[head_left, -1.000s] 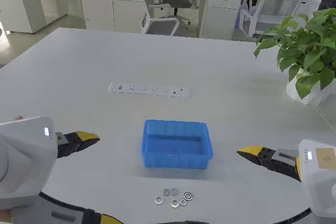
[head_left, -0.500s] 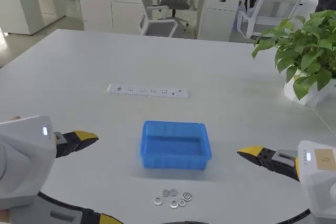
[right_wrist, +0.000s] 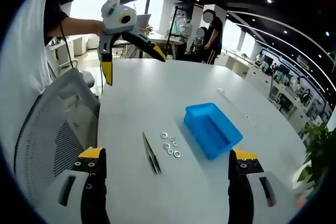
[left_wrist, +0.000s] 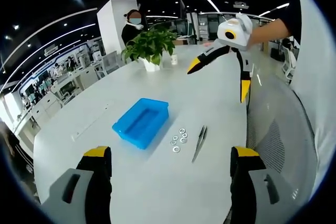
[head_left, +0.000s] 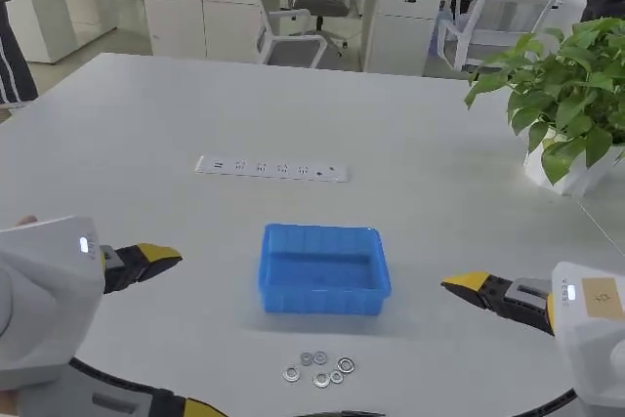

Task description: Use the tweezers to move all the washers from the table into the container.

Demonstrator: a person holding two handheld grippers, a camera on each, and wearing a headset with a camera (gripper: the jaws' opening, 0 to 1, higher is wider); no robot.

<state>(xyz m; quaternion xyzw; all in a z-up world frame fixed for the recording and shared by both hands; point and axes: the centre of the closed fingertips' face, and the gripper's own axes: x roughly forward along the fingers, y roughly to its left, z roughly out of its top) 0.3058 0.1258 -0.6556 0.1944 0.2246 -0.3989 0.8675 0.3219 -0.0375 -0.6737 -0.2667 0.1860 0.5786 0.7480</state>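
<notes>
Left gripper (left_wrist: pixel 170 151): jaws wide apart, nothing between them. Right gripper (right_wrist: pixel 167 154): the same, wide and empty. In the head view the white gripper bodies cover both lower corners of the frame, and the lower jaw of each is cut off or hard to follow at the bottom edge. The washers (head_left: pixel 320 369) lie in a tight cluster on the table (head_left: pixel 146 124), low centre in the head view, just below the container (head_left: pixel 322 302) and apart from it; their exact count is uncertain, as some touch or overlap. The tweezers (left_wrist: pixel 200 142) lie flat just beside the cluster, on the side away from the container, untouched. The blue container sits open; its inside looks bare, though its near wall hides part of the floor. Both grippers are held well above and clear of these items. A power strip (head_left: pixel 270 169) lies above the container in the head view, well apart. A plant (head_left: pixel 562 95) stands at the upper right, near the table's edge. A mesh chair (right_wrist: pixel 58 124) closes off the near edge; the table surface around the items is open.
</notes>
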